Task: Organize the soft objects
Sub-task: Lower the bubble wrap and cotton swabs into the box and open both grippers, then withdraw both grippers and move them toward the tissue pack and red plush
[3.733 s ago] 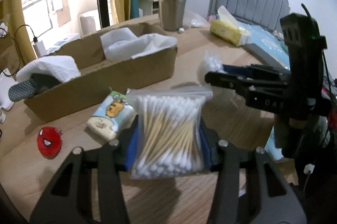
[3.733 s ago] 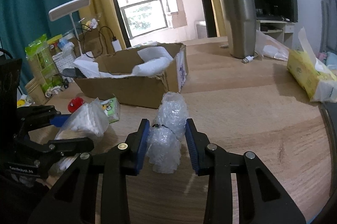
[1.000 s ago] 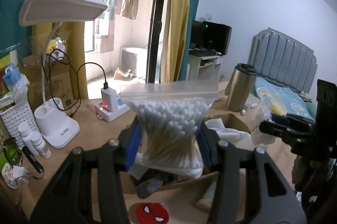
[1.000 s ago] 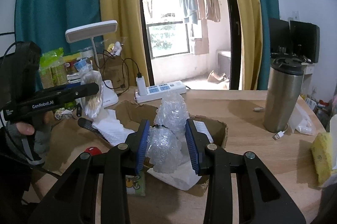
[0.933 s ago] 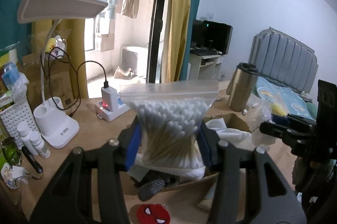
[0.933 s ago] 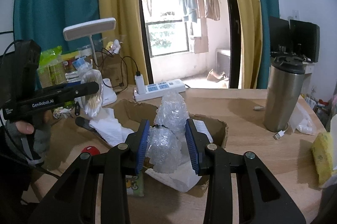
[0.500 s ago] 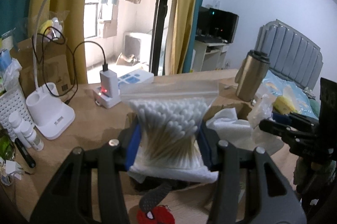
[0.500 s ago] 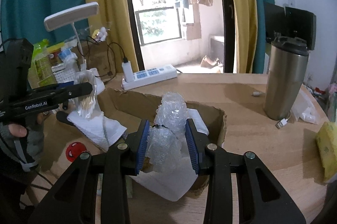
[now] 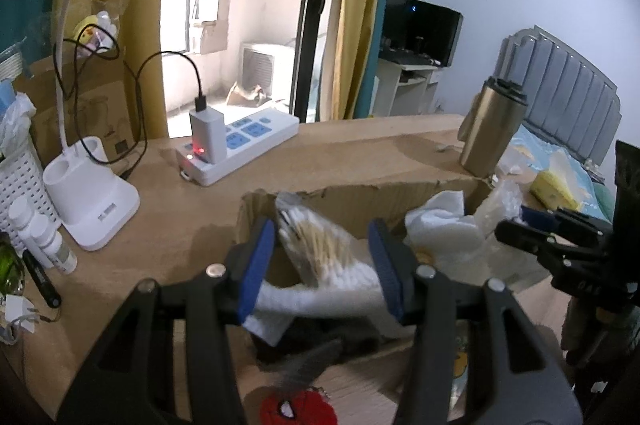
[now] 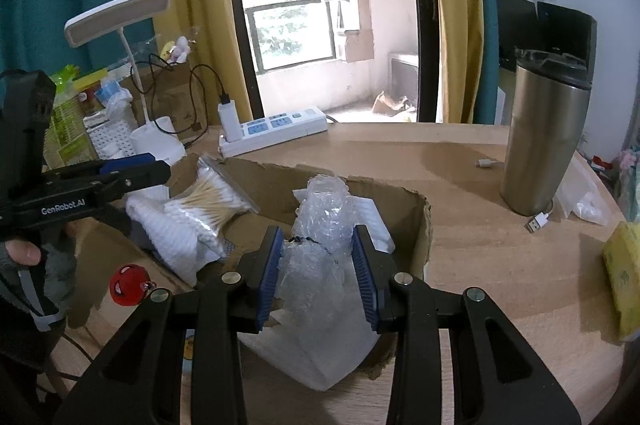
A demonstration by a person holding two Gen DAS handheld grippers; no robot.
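Observation:
The open cardboard box (image 9: 360, 191) (image 10: 416, 221) stands on the wooden table. A clear bag of cotton swabs (image 9: 316, 245) (image 10: 212, 201) lies in the box on a white towel (image 10: 168, 229). My left gripper (image 9: 324, 265) (image 10: 160, 165) is open and empty just above the swab bag. My right gripper (image 10: 318, 265) is shut on a wad of bubble wrap (image 10: 320, 221) and holds it over the box's near right end, above white cloth (image 10: 320, 353).
A steel tumbler (image 10: 540, 141) and a USB plug (image 10: 538, 221) are at the right. A power strip (image 10: 272, 133), a white desk lamp (image 9: 88, 201) and a white basket (image 9: 16, 177) stand behind the box. A red spider toy (image 10: 126, 283) and a yellow tissue pack (image 10: 624, 265) lie beside it.
My left gripper has opened and let go of the cotton swab bag, which now lies in the box. Both grippers have moved down toward the box.

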